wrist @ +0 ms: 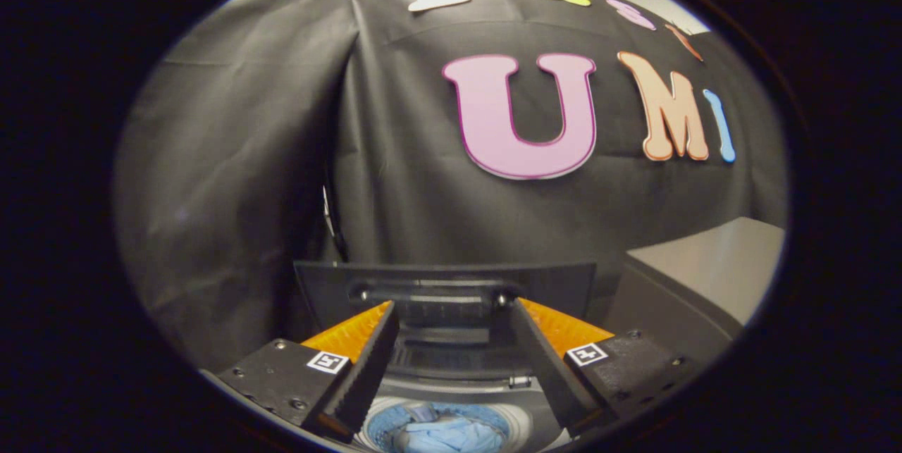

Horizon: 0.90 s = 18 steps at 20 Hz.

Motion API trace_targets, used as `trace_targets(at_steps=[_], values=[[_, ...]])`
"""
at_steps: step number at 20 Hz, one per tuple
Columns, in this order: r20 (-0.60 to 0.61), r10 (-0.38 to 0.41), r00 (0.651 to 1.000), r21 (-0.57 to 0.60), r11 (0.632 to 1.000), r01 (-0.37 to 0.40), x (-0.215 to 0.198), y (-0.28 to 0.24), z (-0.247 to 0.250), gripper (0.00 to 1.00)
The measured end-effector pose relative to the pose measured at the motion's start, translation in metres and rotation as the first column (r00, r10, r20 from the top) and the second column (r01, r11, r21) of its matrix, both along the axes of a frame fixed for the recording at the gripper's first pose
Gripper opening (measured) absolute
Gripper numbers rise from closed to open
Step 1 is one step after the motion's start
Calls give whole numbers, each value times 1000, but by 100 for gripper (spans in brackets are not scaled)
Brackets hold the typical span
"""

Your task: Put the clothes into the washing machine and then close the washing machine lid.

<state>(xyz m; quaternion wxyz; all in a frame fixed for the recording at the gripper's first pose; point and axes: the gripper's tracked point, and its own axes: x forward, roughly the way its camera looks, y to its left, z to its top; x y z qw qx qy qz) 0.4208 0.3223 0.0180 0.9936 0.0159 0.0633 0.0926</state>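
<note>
Washing machine [486, 396] mostly cut off below, with only the drum opening and a strip of the top panel seen between the fingers [359, 368] of the tool [451, 315]. Blue clothes [447, 433] in the drum cropped at the bottom; impossible to tell how many pieces or how deep the pile. Raised lid [444, 284] partly covered at its lower corners by the spread fingers; hinge area too dark to make out. Grey cabinet [705, 277] beside the machine cut off at the far side. Small dark cable or clip [331, 220] on the wall seam too small to identify.
</note>
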Motion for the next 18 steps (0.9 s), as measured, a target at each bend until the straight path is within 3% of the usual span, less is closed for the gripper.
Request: trace_targets(at_steps=[6,11,13,14,15,18], values=[[113,8,994,-13,1000,-7,51,20,37,97],[29,-110,994,51,993,108,99,16,8,96],[-28,-124,992,36,991,125,105,15,-8,97],[9,-145,989,1,989,145,113,12,-3,97],[-11,-130,991,-54,990,129,107,8,-7,97],[26,-94,995,-21,995,94,110,10,-10,98]])
